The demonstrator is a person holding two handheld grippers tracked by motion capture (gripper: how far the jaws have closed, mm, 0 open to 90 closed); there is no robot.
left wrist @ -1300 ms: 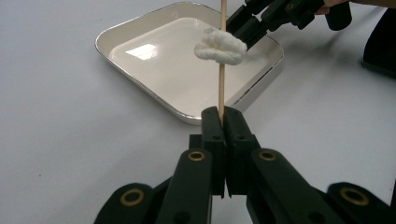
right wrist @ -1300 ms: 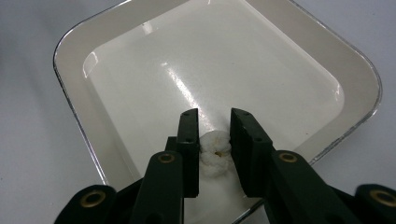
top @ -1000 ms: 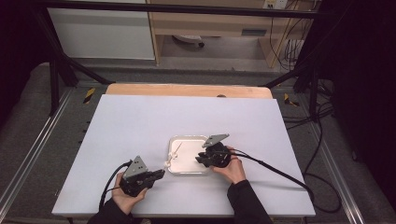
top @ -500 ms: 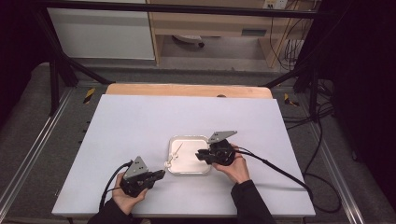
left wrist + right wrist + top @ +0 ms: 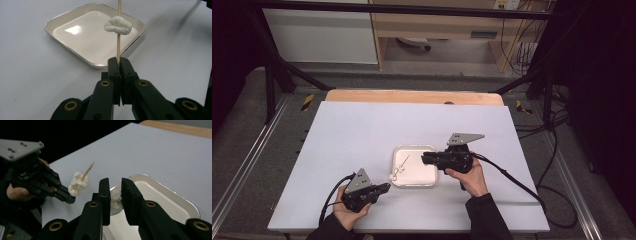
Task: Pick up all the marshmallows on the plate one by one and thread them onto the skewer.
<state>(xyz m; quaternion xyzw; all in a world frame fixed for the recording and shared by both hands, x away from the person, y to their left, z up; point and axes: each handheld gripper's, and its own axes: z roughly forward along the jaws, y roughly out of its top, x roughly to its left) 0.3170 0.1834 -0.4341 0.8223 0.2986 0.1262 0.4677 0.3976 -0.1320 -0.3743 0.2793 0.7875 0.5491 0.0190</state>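
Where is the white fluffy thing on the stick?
In the left gripper view, the white puff sits partway up the stick held by the left gripper, above the tray.

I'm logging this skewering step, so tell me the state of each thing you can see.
Left tongs: shut on the skewer.
Skewer: clamped at one end, one white puff threaded on it.
Right tongs: shut on a second white piece, above the tray.
Tray: flat on the table, upright.

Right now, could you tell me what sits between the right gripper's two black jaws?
A white popcorn-like puff, pinched in the right gripper above the white square tray, seen in the right gripper view.
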